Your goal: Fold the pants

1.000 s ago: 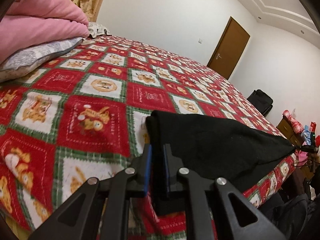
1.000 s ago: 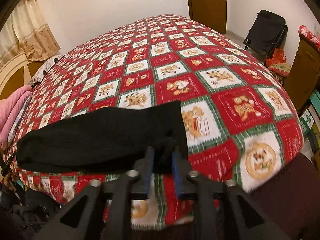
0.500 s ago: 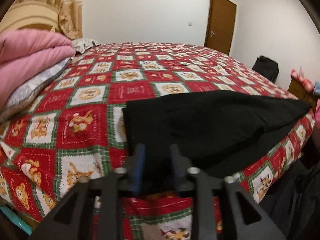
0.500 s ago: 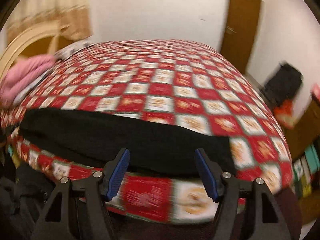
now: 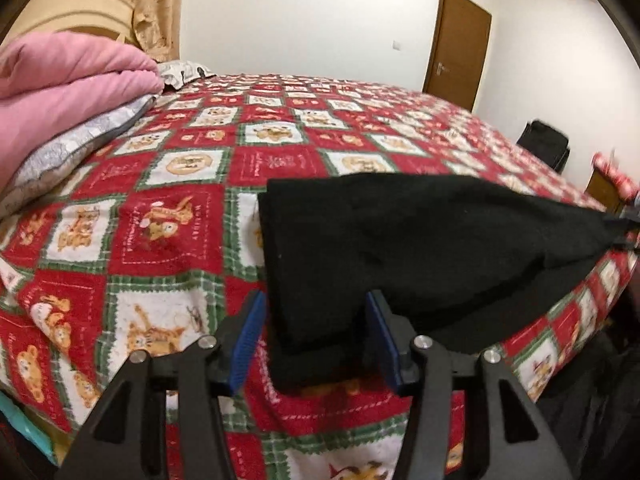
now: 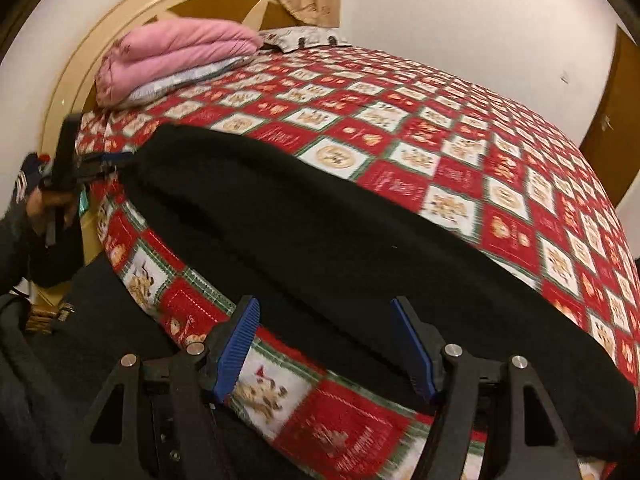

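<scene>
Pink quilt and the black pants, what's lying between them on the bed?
Only bare bedspread lies between the pink quilt and the black pants, clearest in the left wrist view.

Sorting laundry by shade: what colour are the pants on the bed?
Plain black pants, no pattern, clearest in the right wrist view.

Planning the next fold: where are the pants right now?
The pants lie along the bed's near edge, one end between the left gripper's opening jaws.
</scene>
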